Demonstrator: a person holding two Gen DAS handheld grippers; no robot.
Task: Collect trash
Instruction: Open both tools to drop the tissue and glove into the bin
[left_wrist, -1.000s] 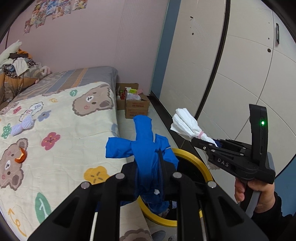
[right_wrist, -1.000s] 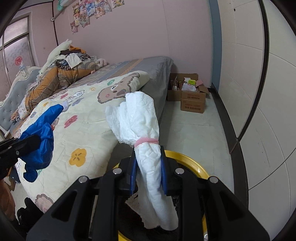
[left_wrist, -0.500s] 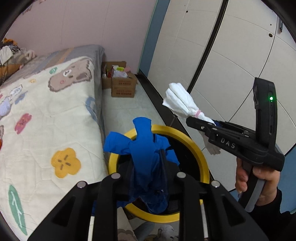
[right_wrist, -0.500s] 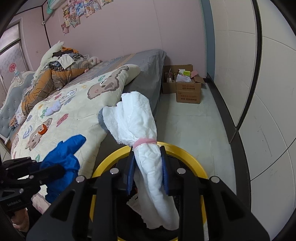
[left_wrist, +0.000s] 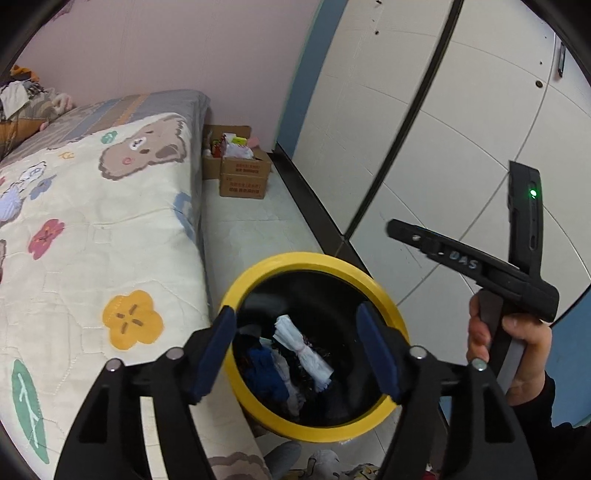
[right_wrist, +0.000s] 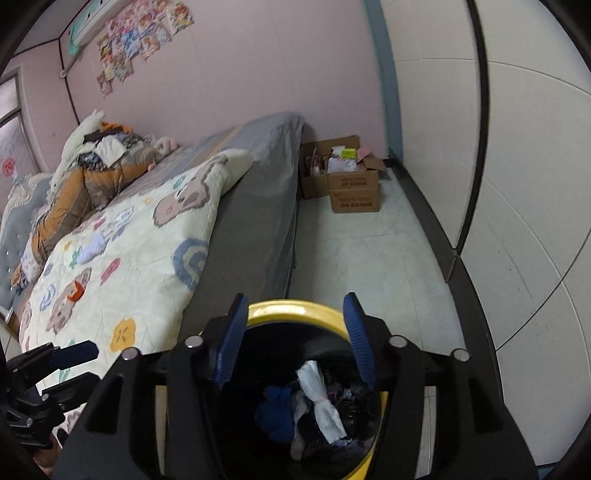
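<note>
A black trash bin with a yellow rim (left_wrist: 258, 266) (right_wrist: 291, 306) stands on the floor beside the bed. Inside lie a blue rag (left_wrist: 264, 373) (right_wrist: 277, 410) and a white tissue bundle tied with a pink band (left_wrist: 303, 350) (right_wrist: 321, 398), among other scraps. My left gripper (left_wrist: 301, 347) is open and empty above the bin. My right gripper (right_wrist: 295, 336) is open and empty above the bin too; it also shows at the right of the left wrist view (left_wrist: 399, 229). The left gripper shows at the lower left of the right wrist view (right_wrist: 74, 365).
A bed with a cream bear-and-flower quilt (left_wrist: 92, 240) (right_wrist: 122, 258) fills the left. Cardboard boxes (left_wrist: 240, 173) (right_wrist: 347, 181) sit on the floor by the pink wall. White wardrobe doors (left_wrist: 443, 129) (right_wrist: 517, 184) run along the right. Clothes (right_wrist: 92, 166) are piled on the bed's far end.
Both grippers have opened. The blue rag and the white bundle have dropped from them into the bin. Both grippers now sit over the bin's mouth.
</note>
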